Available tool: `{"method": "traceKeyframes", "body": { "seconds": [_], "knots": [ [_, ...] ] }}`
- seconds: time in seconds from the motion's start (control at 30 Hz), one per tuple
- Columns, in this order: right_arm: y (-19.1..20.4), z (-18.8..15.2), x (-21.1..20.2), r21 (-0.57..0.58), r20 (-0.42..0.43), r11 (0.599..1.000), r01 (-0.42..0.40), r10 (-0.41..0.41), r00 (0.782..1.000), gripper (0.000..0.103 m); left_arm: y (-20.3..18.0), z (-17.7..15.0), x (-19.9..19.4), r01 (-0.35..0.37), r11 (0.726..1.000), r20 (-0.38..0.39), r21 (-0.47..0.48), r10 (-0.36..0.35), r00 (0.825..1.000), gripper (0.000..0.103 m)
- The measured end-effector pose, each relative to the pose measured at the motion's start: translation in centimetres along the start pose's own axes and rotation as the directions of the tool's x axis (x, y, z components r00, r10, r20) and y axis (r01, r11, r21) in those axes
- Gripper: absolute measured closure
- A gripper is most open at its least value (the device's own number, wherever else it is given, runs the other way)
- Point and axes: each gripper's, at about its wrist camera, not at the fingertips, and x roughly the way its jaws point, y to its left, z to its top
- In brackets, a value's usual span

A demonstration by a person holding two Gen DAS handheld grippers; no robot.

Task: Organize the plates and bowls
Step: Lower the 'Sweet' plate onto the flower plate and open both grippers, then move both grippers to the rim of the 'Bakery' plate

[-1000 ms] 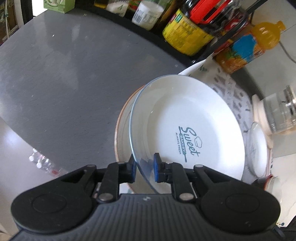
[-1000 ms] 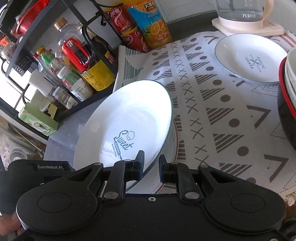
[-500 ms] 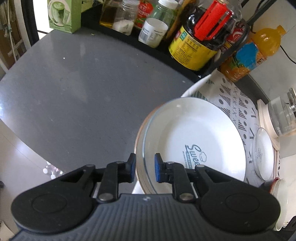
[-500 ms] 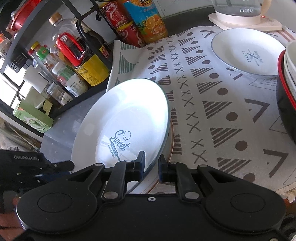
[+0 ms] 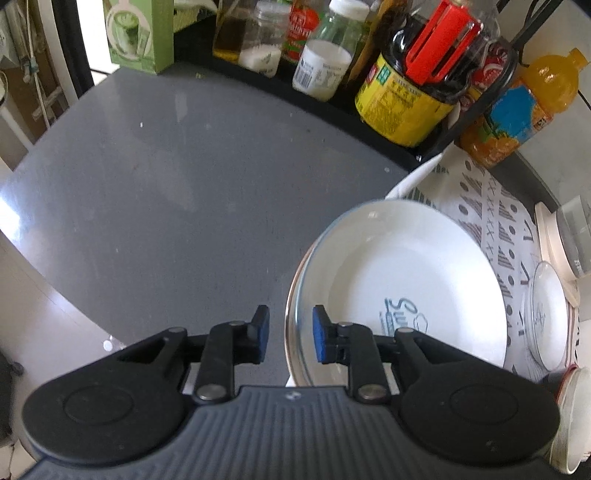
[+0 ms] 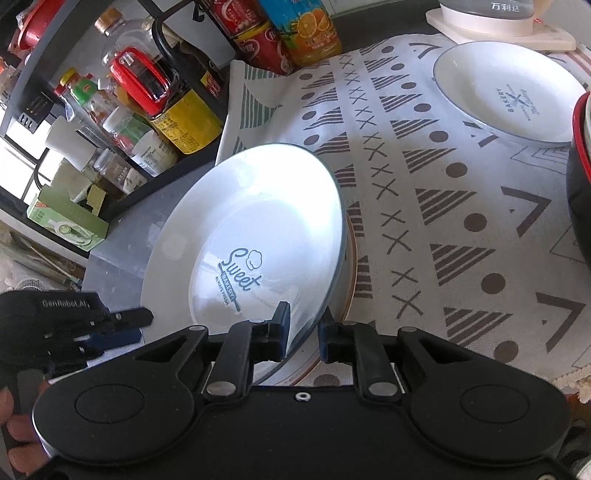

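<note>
Beyond the left tool (image 5: 287, 334) a black rack (image 5: 369, 110) holds a yellow-labelled dark bottle (image 5: 410, 99), jars and a green box (image 5: 140, 35), with an orange juice bottle (image 5: 517, 110) beside it. Bare grey bench (image 5: 166, 192) stretches ahead and left of this tool. Ahead of the right tool (image 6: 303, 330) lies a patterned cloth (image 6: 443, 206); a smaller white plate (image 6: 506, 92) sits far ahead to the right, and a red-rimmed dark bowl (image 6: 580, 192) stands at the right edge.

The white "Sweet Bakery" plate (image 6: 255, 236) lies on a brown-rimmed plate (image 6: 352, 266). Its rim passes between both tools' jaws. The left tool's jaws are opening, with gaps on both sides of the rim. The right tool's jaws are also opening, its pads just clear of the rim.
</note>
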Motion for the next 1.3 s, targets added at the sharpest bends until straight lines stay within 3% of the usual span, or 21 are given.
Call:
{"method": "traceKeyframes", "body": {
  "seconds": [0.17, 0.5, 0.6, 0.77, 1.13, 1.2, 1.3],
  "knots": [
    [0.0, 0.3, -0.1, 0.011, -0.027, 1.000, -0.008, 0.009, 1.000, 0.081, -0.3, 0.8, -0.6, -0.026, 1.000, 0.043, -0.003, 0.026, 0.999, 0.069],
    [-0.5, 0.1, -1.1, 0.037, -0.053, 0.998, -0.046, 0.048, 0.997, 0.080, 0.9, 0.9, -0.3, -0.039, 0.999, 0.036, -0.032, 0.040, 0.999, 0.066],
    [-0.9, 0.0, -1.8, 0.038, -0.051, 0.999, -0.012, 0.014, 0.999, 0.074, 1.4, 0.7, 0.0, -0.044, 0.998, 0.028, -0.042, 0.045, 0.999, 0.066],
    [-1.7, 0.2, -2.3, 0.047, -0.012, 0.999, -0.002, 0.002, 1.000, 0.074, 1.2, 0.8, 0.1, -0.043, 0.998, 0.029, -0.038, 0.044, 0.999, 0.063],
    [-3.4, 3.7, -5.7, 0.061, 0.132, 0.997, 0.042, -0.049, 0.990, 0.069, -4.7, 2.6, -0.6, 0.028, 0.998, 0.063, 0.055, -0.031, 0.997, 0.057],
    [-3.8, 4.4, -6.4, 0.062, 0.160, 0.997, 0.054, -0.063, 0.985, 0.058, -6.4, 2.9, -0.7, 0.049, 0.996, 0.064, 0.081, -0.054, 0.996, 0.056],
    [-4.5, 5.4, -7.4, 0.064, 0.192, 0.996, 0.069, -0.080, 0.978, 0.054, -8.8, 3.0, -0.7, 0.084, 0.990, 0.065, 0.113, -0.092, 0.994, 0.049]
  ]
}}
